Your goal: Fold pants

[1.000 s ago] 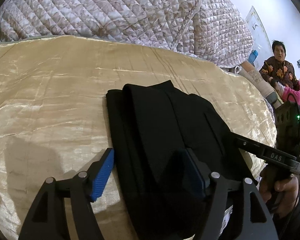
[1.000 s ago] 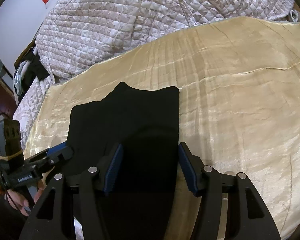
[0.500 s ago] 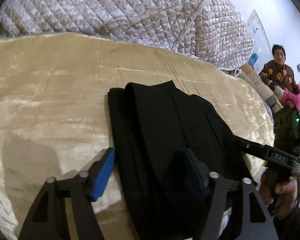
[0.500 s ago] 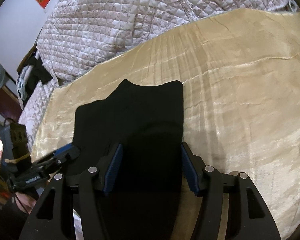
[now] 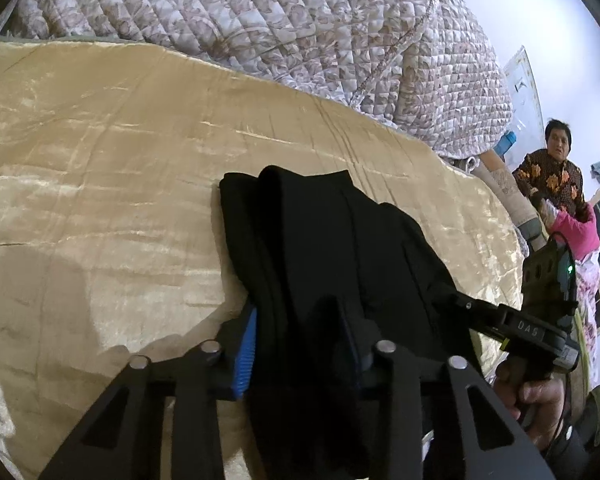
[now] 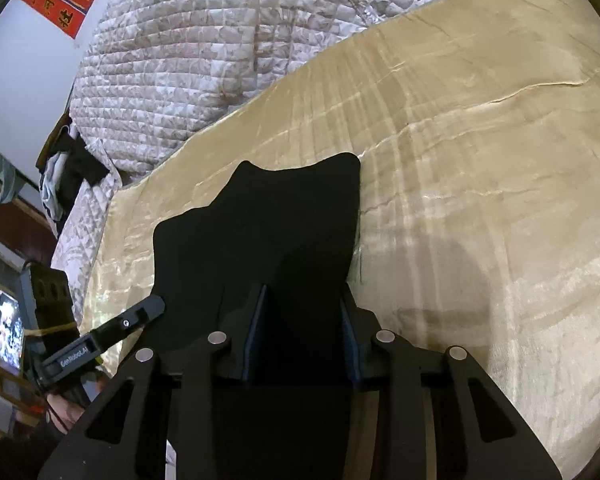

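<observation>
Jaws of left gripper [image 5: 300, 344] and right gripper [image 6: 304, 332] both closing, narrow, near end of black folded cloth pants [image 6: 276, 232] bunched between the blue pads. Pants flat on shiny gold velvet bedspread [image 5: 100, 184], quilted floral blanket [image 5: 260, 20] beyond. Risk judged: uneven bite on thick layers, letting inner folds slip and skew the crease once lifted

The gold bedspread [image 6: 480, 200] lies bare to the right of the black pants [image 6: 284, 224], open out to the bed's right side. In the left wrist view it [image 5: 100, 160] is equally bare to their left. At the far side, a heaped quilted blanket [image 5: 300, 20] walls off the bed. Past the near right edge sits a person [image 5: 552, 176].
</observation>
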